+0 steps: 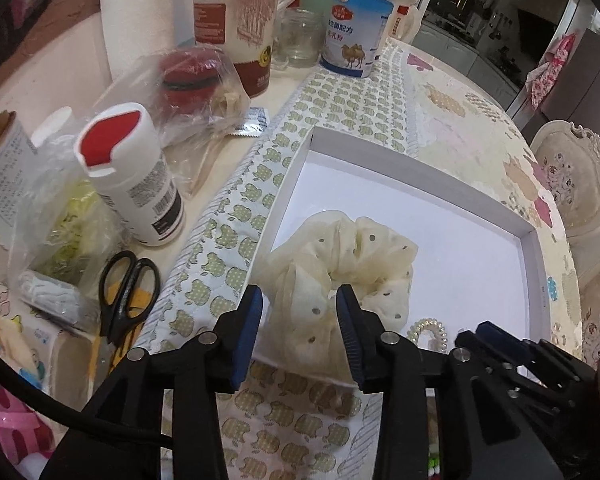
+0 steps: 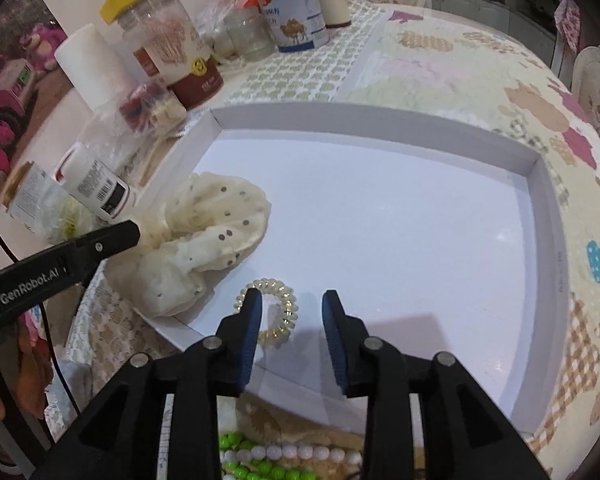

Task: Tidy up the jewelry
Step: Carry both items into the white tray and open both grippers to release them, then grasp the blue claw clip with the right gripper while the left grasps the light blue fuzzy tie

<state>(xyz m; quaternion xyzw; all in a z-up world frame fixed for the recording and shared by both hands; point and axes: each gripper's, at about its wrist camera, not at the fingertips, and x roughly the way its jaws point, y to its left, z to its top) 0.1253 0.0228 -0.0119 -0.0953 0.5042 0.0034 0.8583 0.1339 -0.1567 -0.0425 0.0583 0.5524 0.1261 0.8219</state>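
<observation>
Scrunchie (image 1: 340, 268) and spiral hair tie (image 2: 269, 307) inside a white tray (image 2: 380, 120) on the bench.
Cream scrunchie lies at the tray's near-left corner, partly over its rim; left claw (image 1: 298, 298) stands apart around its edge, pads not pressing. Right claw (image 2: 291, 304) also stands apart, its left finger (image 2: 249, 320) overlapping the clear hair tie. Green and white beads (image 2: 284, 462) lie outside the tray's near wall.
</observation>
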